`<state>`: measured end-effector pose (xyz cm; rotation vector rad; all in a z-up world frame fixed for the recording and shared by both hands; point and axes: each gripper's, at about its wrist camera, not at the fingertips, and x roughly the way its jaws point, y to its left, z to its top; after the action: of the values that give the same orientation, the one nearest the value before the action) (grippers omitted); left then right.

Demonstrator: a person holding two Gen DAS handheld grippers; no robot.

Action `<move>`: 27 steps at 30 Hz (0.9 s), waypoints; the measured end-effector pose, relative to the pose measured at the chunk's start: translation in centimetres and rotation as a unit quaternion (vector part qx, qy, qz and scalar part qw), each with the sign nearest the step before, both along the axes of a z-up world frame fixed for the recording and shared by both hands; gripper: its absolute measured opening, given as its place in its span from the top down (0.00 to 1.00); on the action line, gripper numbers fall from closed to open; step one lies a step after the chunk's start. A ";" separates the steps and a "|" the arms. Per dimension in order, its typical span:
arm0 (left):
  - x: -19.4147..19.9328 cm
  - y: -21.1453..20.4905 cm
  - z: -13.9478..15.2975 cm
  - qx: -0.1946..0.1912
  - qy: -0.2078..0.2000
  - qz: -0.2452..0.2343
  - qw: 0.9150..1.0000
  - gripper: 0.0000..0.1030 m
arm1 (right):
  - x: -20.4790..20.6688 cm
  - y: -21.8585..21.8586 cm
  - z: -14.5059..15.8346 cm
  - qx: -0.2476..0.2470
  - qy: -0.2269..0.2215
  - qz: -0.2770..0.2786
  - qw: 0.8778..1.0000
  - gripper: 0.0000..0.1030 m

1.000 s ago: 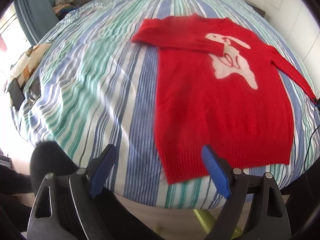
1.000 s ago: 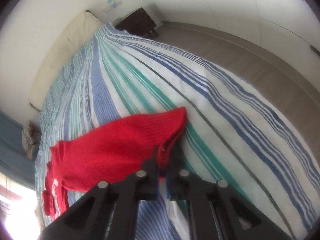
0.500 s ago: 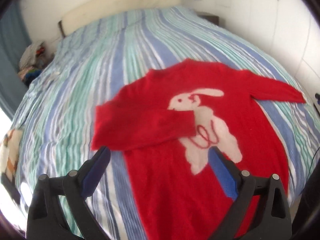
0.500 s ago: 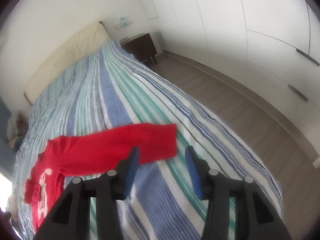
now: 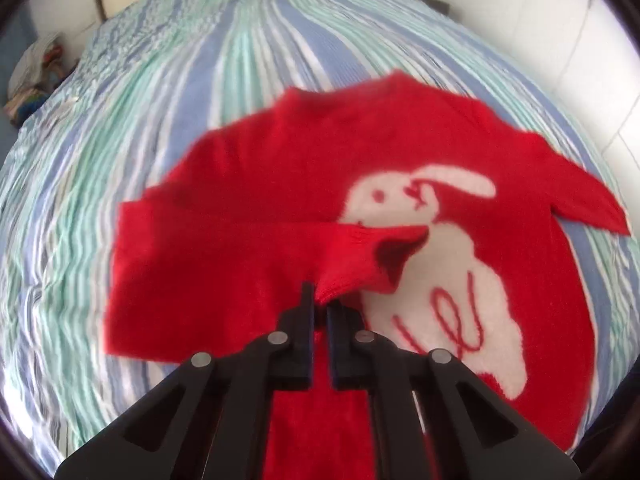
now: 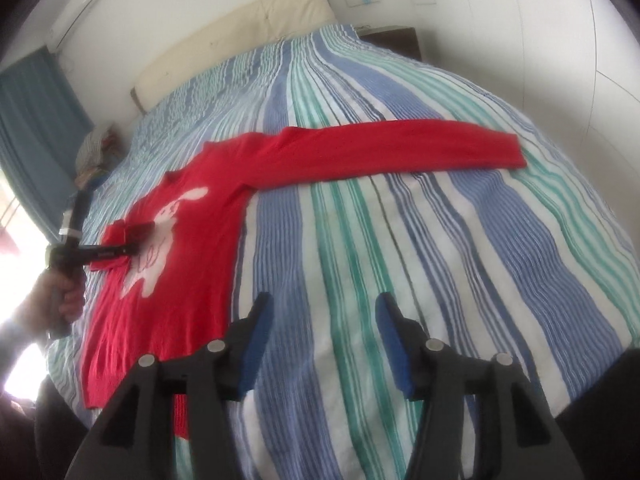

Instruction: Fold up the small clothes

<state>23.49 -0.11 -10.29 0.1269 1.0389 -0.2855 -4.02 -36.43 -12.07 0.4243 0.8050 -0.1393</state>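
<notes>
A red sweater (image 5: pixel 280 184) with a white bunny (image 5: pixel 452 264) lies flat on the striped bed. Its left sleeve is folded across the chest, and my left gripper (image 5: pixel 319 308) is shut on that sleeve's cuff (image 5: pixel 360 256). The other sleeve (image 6: pixel 400 148) lies stretched straight out to the right on the bedspread. My right gripper (image 6: pixel 324 320) hovers open over bare bedspread, well short of that sleeve, with nothing between its fingers. The right wrist view also shows the left gripper (image 6: pixel 136 236) on the sweater's chest, held by a person's hand (image 6: pixel 60 292).
The striped bedspread (image 6: pixel 440 260) covers a wide bed with a cream headboard (image 6: pixel 240 36). A dark nightstand (image 6: pixel 396 40) stands at the far right corner. A pile of clothes (image 6: pixel 96 148) and a blue curtain (image 6: pixel 36 120) lie beyond the bed's left side.
My left gripper moved in from the hem to the folded sleeve and shut on its cuff. My right gripper let go of the other sleeve, opened and drew back; that sleeve now lies flat.
</notes>
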 end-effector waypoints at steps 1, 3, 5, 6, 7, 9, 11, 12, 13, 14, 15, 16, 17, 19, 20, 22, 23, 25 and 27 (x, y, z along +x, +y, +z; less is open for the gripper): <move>0.1 2.9 1.5 -0.030 -0.009 0.032 0.999 0.96 | 0.1 0.2 0.2 -0.011 -0.004 0.006 1.000 0.49; 0.3 9.7 3.9 -0.080 -0.023 0.120 0.989 0.96 | 0.2 0.6 0.3 -0.028 -0.007 0.013 0.999 0.49; 0.4 16.8 5.2 -0.108 -0.038 0.219 0.969 0.97 | 0.4 0.7 0.0 -0.029 -0.004 0.015 0.999 0.49; 0.2 20.1 5.4 -0.102 -0.045 0.268 0.957 0.97 | 0.3 0.8 -0.1 -0.027 -0.002 0.015 1.000 0.49; 0.0 23.0 5.1 -0.087 -0.046 0.312 0.945 0.97 | 0.4 0.8 -0.3 -0.026 -0.001 0.015 1.000 0.49; -0.5 27.6 3.7 -0.062 -0.037 0.379 0.923 0.97 | 0.5 0.9 -0.5 -0.025 0.001 0.015 1.000 0.49; -1.3 30.4 1.7 -0.046 -0.016 0.419 0.907 0.97 | 0.7 1.2 -0.5 -0.024 0.002 0.019 1.000 0.49; -1.8 31.1 0.5 -0.047 -0.004 0.431 0.901 0.98 | 0.9 1.5 -0.6 -0.027 0.004 0.023 0.999 0.49; -2.3 31.8 -0.6 -0.050 0.006 0.440 0.897 0.98 | 1.0 1.8 -0.7 -0.030 0.006 0.028 0.999 0.49; -2.6 31.9 -1.6 -0.050 0.014 0.447 0.893 0.98 | 1.1 2.1 -0.8 -0.034 0.009 0.033 0.999 0.49; -3.0 32.0 -2.4 -0.046 0.018 0.452 0.891 0.98 | 1.2 2.3 -0.9 -0.036 0.012 0.038 0.999 0.49; -3.5 32.3 -2.9 -0.043 0.019 0.456 0.889 0.98 | 1.2 2.6 -1.0 -0.038 0.014 0.042 0.998 0.49; -4.3 32.4 -3.1 -0.043 0.018 0.462 0.886 0.98 | 1.3 2.7 -1.1 -0.040 0.016 0.045 0.998 0.49; -5.3 33.4 -2.9 -0.058 0.011 0.479 0.876 0.98 | 1.3 3.0 -1.2 -0.046 0.018 0.048 0.998 0.49; -5.5 34.0 -2.8 -0.067 0.009 0.486 0.871 0.98 | 1.3 3.1 -1.2 -0.048 0.019 0.049 0.997 0.49; -6.0 34.6 -2.9 -0.071 0.010 0.493 0.867 0.98 | 1.3 3.2 -1.3 -0.051 0.021 0.050 0.997 0.49; -6.0 34.8 -3.2 -0.065 0.016 0.493 0.868 0.98 | 1.3 3.2 -1.4 -0.052 0.023 0.050 0.997 0.49; -5.5 35.0 -4.3 -0.045 0.033 0.492 0.869 0.98 | 1.4 3.3 -1.5 -0.053 0.024 0.051 0.997 0.49; -5.4 35.2 -5.7 -0.039 0.052 0.496 0.866 0.98 | 1.7 3.4 -1.7 -0.054 0.026 0.053 0.997 0.49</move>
<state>18.11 35.12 -16.00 -0.5030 1.0730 0.6143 -2.28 -33.05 -13.79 0.2770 0.8653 -0.0956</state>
